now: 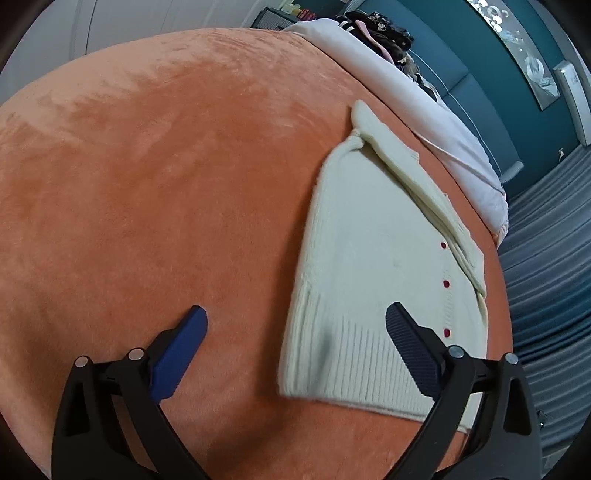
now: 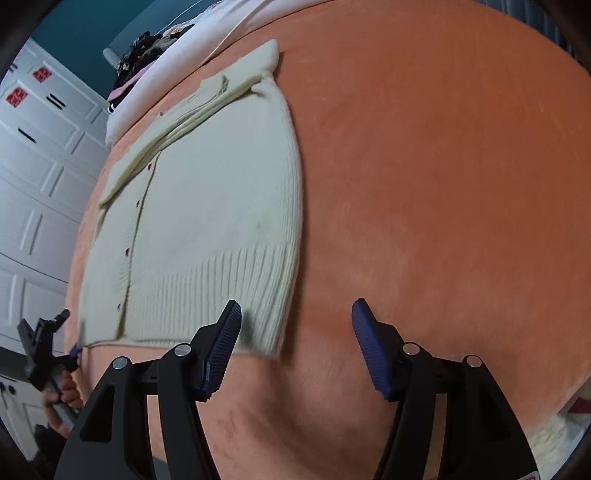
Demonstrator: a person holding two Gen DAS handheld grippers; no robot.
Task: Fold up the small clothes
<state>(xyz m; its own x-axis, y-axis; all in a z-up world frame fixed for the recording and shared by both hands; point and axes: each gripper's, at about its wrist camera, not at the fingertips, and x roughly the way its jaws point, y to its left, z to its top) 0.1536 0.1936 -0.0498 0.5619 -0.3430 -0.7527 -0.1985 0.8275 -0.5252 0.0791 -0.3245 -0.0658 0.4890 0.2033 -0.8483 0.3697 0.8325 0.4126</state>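
Observation:
A cream knit cardigan (image 1: 373, 258) with small red buttons lies flat on the orange blanket (image 1: 155, 177), one sleeve folded across its body. My left gripper (image 1: 295, 321) is open and empty, its fingers straddling the ribbed hem's left corner. In the right wrist view the cardigan (image 2: 207, 206) lies to the left. My right gripper (image 2: 295, 317) is open and empty, over the hem's right corner. The left gripper (image 2: 74, 352) shows at the hem's far corner in a hand; whether it touches the knit is unclear.
The orange blanket (image 2: 424, 166) covers a bed. A white sheet (image 1: 424, 103) and a pile of dark clothes (image 1: 380, 29) lie at its far end. White cupboard doors (image 2: 40, 177) stand at the left. A grey carpet (image 1: 546, 258) lies beyond the bed edge.

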